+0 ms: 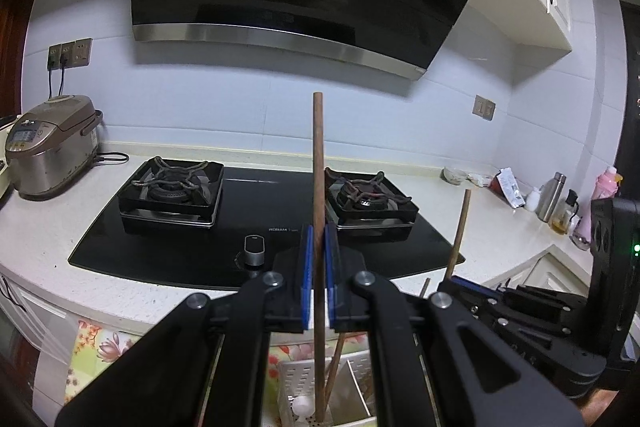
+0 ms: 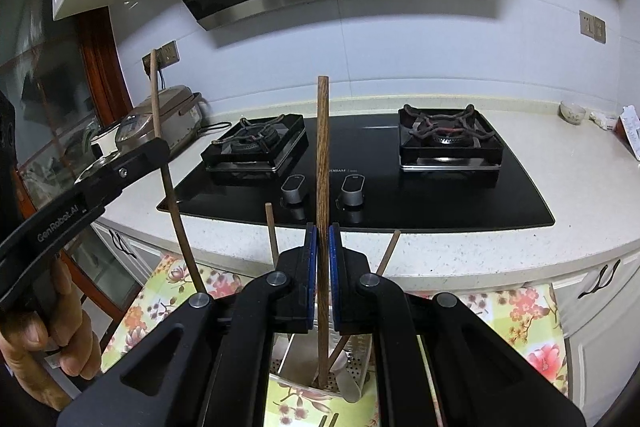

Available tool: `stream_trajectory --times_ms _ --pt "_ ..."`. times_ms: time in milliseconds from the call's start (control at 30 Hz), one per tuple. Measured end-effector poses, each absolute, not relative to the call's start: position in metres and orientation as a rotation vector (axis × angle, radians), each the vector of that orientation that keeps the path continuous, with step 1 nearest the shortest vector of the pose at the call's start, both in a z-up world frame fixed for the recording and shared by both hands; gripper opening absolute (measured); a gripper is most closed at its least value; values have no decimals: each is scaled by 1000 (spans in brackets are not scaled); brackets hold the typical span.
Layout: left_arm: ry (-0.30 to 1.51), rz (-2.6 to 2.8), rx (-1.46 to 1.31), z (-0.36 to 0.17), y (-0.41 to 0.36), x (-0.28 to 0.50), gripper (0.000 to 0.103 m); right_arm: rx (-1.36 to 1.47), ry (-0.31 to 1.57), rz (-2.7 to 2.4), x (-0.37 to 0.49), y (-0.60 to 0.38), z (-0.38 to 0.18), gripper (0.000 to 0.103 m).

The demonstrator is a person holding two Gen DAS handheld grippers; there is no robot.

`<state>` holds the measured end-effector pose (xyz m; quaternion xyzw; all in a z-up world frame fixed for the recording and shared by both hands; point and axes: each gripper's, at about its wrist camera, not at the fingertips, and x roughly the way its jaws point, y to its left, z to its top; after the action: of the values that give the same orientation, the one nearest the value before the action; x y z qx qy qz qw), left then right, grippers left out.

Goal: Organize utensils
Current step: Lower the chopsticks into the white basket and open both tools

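left gripper (image 1: 319, 275) pinching upright chopstick (image 1: 318, 187); right gripper (image 2: 323, 279) pinching second chopstick (image 2: 322, 163); lower ends in perforated utensil holder (image 2: 352, 367). white speckled counter (image 2: 480, 259), black stove (image 2: 400, 195), two burners, two knobs.

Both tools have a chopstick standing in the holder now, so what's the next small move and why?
Probably open both and let go. The left tool and right tool each clamp an upright chopstick whose lower end already sits inside the perforated holder, so releasing should leave them standing there.
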<state>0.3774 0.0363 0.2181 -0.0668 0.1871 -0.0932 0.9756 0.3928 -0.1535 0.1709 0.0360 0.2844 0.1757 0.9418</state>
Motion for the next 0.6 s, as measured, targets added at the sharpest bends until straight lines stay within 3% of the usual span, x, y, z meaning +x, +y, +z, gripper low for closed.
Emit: stream_trajectory --times_ms 600 --pt "444 -139 -135 151 26 393 6 70 642 351 405 -152 133 6"
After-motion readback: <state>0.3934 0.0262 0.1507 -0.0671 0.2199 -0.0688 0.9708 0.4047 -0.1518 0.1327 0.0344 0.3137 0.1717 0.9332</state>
